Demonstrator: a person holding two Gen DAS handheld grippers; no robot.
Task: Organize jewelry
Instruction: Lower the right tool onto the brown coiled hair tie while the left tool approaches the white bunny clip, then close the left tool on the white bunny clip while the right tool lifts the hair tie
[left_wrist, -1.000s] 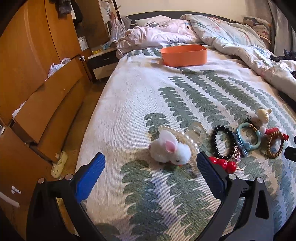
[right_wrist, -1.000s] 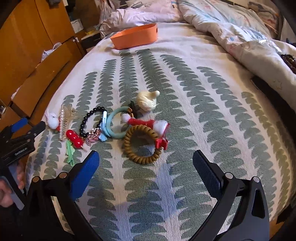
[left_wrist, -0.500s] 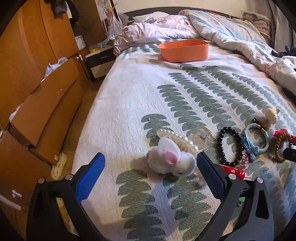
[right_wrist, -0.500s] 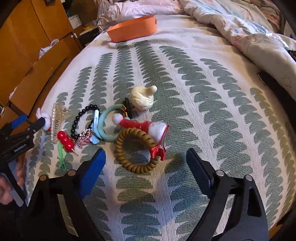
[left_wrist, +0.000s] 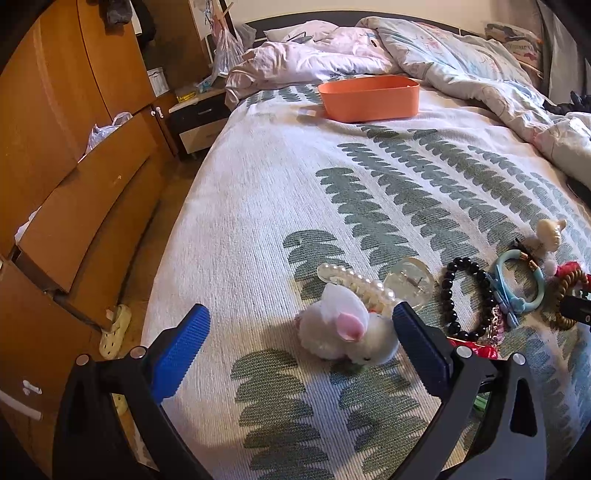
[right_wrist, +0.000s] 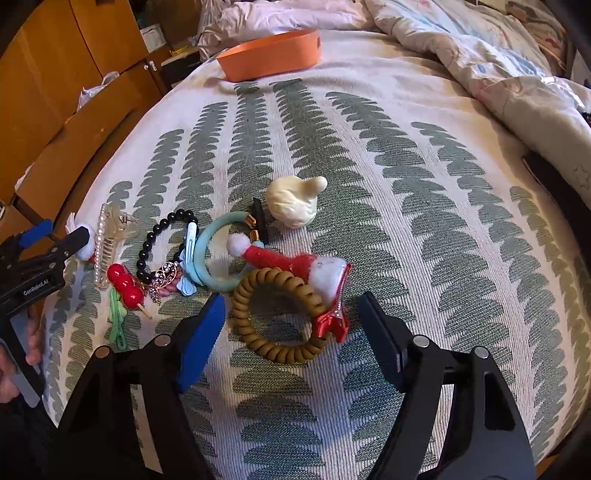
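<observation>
Jewelry: coil hair tie (right_wrist: 280, 317) lower centre on bed (right_wrist: 406, 155) | right tool (right_wrist: 291, 332) closing, astride it, pads apart | left tool (left_wrist: 299, 339) open around plush bunny clip (left_wrist: 347, 336) | orange tray (left_wrist: 369, 98) upper centre

My left hand-held gripper (left_wrist: 299, 332) stands wide over the bed (left_wrist: 258, 192), the white bunny (left_wrist: 345, 338) between its blue pads, untouched on the left. I see a pearl clip (left_wrist: 360, 282) behind it and an orange bin (left_wrist: 369, 98) far off.
</observation>
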